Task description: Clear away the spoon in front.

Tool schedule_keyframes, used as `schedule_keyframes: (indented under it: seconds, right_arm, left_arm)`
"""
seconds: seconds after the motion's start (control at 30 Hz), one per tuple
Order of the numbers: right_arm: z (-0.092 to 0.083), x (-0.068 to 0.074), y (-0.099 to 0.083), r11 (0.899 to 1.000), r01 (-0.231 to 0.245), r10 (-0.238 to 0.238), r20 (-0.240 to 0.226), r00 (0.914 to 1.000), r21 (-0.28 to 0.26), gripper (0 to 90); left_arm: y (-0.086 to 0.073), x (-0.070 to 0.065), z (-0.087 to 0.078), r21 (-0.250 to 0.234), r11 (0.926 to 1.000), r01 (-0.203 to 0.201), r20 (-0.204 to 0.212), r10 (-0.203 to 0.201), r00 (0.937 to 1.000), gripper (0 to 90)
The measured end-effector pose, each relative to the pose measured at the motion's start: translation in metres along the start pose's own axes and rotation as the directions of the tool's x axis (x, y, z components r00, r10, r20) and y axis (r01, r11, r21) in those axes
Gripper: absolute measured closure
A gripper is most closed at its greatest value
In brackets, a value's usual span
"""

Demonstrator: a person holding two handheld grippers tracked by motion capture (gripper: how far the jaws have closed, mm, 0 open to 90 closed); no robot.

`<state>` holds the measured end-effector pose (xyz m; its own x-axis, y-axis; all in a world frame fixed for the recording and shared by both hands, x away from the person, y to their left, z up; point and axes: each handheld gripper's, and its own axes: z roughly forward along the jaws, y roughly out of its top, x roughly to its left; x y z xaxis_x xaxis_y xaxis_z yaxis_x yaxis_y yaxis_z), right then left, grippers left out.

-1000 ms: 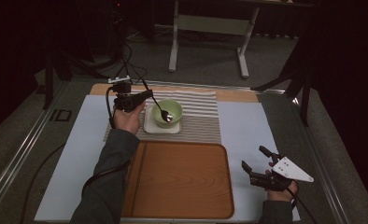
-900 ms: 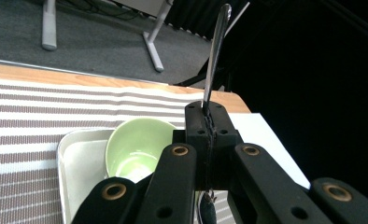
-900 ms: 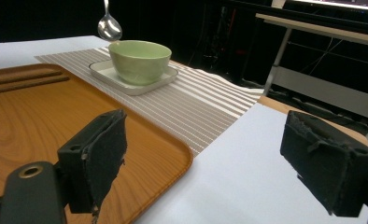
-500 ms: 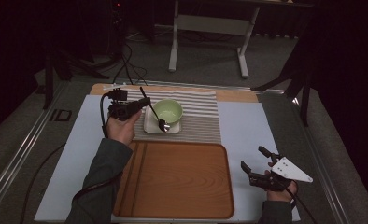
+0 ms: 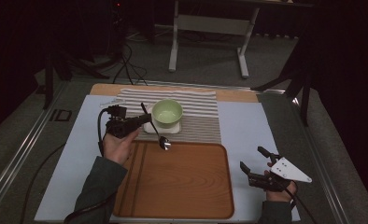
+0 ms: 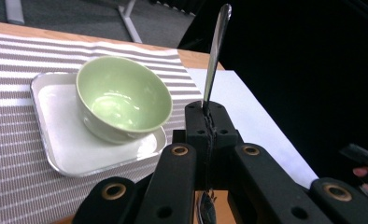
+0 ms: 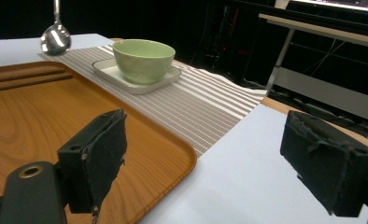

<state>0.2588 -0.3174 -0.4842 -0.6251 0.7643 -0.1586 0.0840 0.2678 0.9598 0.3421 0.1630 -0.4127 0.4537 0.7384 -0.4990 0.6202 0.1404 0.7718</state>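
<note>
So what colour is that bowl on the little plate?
The bowl is pale green, and its square plate is white. The left gripper view shows it best.

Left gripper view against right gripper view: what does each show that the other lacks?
Left gripper view: the left claw shut on the spoon, handle end pointing up.

Right gripper view: the right claw open with nothing between its pads, the wooden tray, and the spoon's bowl above it.

Both: the green bowl on its white square plate, set on the striped mat.
</note>
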Motion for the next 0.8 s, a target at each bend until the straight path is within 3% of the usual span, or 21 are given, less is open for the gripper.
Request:
schedule_keyframes:
  seconds: [0.27,0.47,0.6,0.8]
  right_arm:
    - [0.000,0.001,0.000,1.000,0.000,0.000,-0.002,1.0000,0.003,14.0]
    - [0.001,0.002,0.000,1.000,0.004,-0.004,-0.001,1.0000,0.003,14.0]
    - [0.001,0.002,0.000,1.000,0.006,-0.006,-0.002,1.0000,0.005,14.0]
    - [0.001,0.002,0.000,1.000,0.009,-0.009,-0.001,1.0000,0.008,14.0]
  left_arm:
    - [-0.017,-0.004,-0.010,0.030,0.9995,-0.007,0.021,0.006,0.9998,90.0]
    - [-0.032,0.001,-0.017,0.051,0.9987,0.009,0.023,-0.010,0.9997,90.0]
    - [-0.043,0.002,-0.020,0.077,0.9970,-0.004,0.012,0.003,0.9999,90.0]
    - [-0.059,-0.001,-0.021,0.133,0.9910,-0.015,0.036,0.011,0.9993,90.0]
